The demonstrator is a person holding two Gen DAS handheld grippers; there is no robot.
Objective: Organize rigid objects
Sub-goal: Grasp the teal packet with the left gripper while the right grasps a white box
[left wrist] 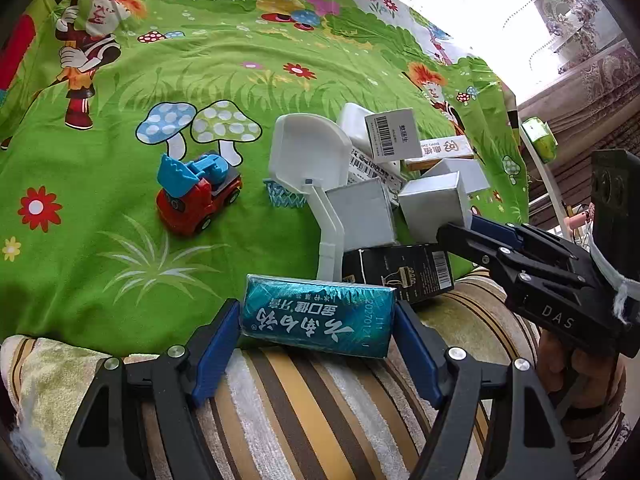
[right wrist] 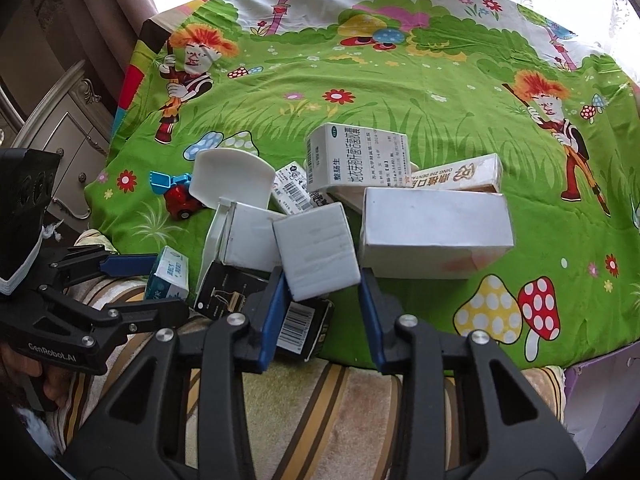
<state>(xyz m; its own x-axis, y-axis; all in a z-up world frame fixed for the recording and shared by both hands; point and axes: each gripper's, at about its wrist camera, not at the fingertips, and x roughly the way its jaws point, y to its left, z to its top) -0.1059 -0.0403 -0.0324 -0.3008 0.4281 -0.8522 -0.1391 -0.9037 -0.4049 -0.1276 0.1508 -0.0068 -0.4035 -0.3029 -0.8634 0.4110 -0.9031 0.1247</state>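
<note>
A teal toothpaste box point(left wrist: 318, 320) lies crosswise at the near edge of the pile, and my left gripper point(left wrist: 316, 314) is shut on its two ends. From the right wrist view this box point(right wrist: 168, 276) shows between the left gripper's fingers point(right wrist: 132, 265). My right gripper point(right wrist: 322, 280) is shut on a small white box point(right wrist: 316, 252), tilted up out of the pile; the same box point(left wrist: 434, 204) appears at the right gripper's tips in the left wrist view. A black box point(right wrist: 228, 292) lies under both.
Behind lie a white toy hoop point(left wrist: 308, 152), a red and blue toy truck point(left wrist: 196, 192), a medicine box point(right wrist: 356, 156), a long toothpaste carton point(right wrist: 456, 176) and a large white box point(right wrist: 436, 228). Green cartoon cloth point(right wrist: 400, 92) beyond, striped towel point(left wrist: 320, 400) near, cabinet point(right wrist: 60, 128) left.
</note>
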